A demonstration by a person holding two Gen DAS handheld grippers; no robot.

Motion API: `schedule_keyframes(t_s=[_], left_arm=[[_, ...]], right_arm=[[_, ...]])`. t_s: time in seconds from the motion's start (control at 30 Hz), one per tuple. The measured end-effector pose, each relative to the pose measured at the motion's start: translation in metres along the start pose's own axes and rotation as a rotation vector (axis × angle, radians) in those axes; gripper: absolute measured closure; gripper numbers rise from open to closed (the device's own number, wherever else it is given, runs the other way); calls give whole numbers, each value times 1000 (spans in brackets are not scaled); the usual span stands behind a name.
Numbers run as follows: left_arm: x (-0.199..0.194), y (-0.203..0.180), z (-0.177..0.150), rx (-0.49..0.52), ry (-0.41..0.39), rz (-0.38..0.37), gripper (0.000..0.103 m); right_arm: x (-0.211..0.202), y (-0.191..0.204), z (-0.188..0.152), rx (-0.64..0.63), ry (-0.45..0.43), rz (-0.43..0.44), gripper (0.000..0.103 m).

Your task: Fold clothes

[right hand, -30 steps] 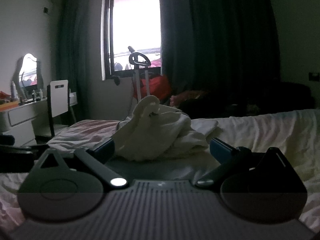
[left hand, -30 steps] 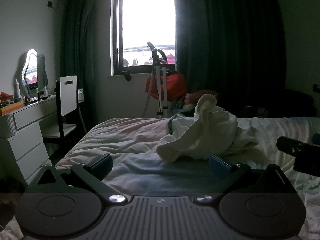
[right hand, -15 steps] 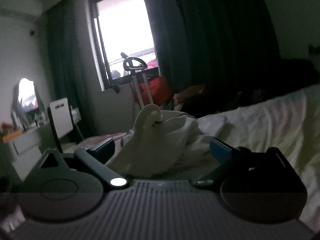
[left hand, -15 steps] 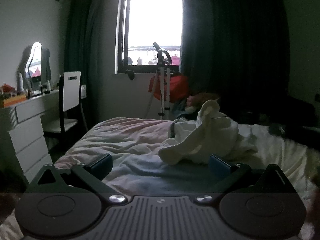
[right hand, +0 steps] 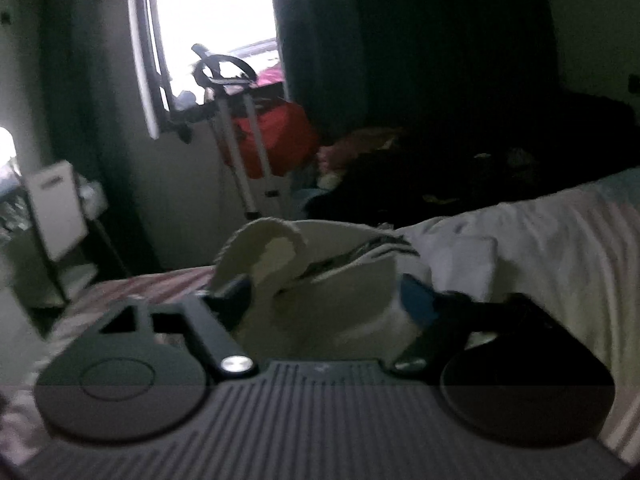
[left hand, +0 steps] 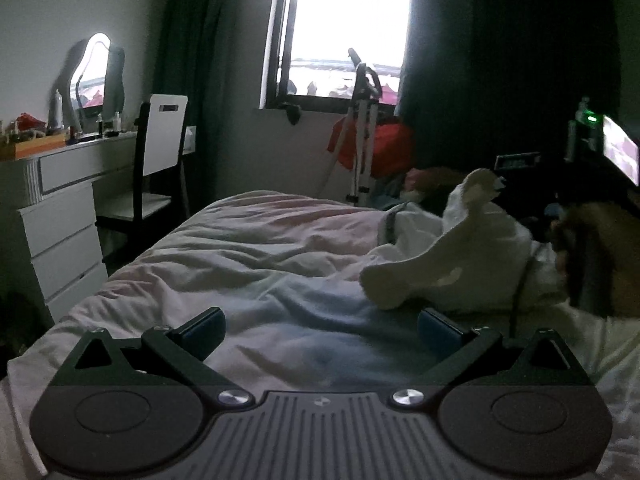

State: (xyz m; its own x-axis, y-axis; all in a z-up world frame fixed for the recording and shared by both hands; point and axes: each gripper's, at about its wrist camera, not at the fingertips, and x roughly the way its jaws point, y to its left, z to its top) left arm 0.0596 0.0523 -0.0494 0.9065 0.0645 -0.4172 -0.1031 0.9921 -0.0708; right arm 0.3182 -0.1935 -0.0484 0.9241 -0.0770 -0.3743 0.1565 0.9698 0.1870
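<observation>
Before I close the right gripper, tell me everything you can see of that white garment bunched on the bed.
The white garment is a crumpled, unfolded heap of soft, thick-looking cream cloth on the bed, one rounded fold arching up at its left. A dark striped band crosses its top. It sits between the spread fingers of the open right gripper; contact with them is too blurred to judge. In the left wrist view it lies ahead and right of the open left gripper, untouched by it.

Dim bedroom, daylight blazing through the window (left hand: 348,32), dark curtains (left hand: 500,72) either side. White dresser (left hand: 60,216) along the left wall, mirror (left hand: 90,68) on top, white-backed chair (left hand: 160,152) beside it. Rumpled pale bed (left hand: 248,248) fills the foreground.
</observation>
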Motion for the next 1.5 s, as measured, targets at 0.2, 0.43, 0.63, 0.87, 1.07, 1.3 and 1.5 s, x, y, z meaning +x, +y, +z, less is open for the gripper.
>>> schedule_keyframes(t_s=[0.2,0.43,0.63,0.87,1.07,1.3,1.5], left_arm=[[37,14,-6,-97,82,-26,0],[57,14,-12,-124,124,-44,0],[55,7,-11,-123,109,-65,0],[31,-1,-6,-122,77,-156,0],[-4,5,0,-170,52,-203,0],[-32,-7,-6,-126,89,-230,0],[-19,-22,-14,-71,161,-235,0]], right_arm=[[59,14,2,-33,9,17,34],[72,31,5,-153,-19,-12,90],[-8,19,15,-172,-90,5,91],[-149,-43,-12,-113,-117,-3,91],[-233,-87,-66,-64,-81,-10,91],[-239,-115,-105,58,227,29,88],[-235,-144,-122,230,334,13,47]])
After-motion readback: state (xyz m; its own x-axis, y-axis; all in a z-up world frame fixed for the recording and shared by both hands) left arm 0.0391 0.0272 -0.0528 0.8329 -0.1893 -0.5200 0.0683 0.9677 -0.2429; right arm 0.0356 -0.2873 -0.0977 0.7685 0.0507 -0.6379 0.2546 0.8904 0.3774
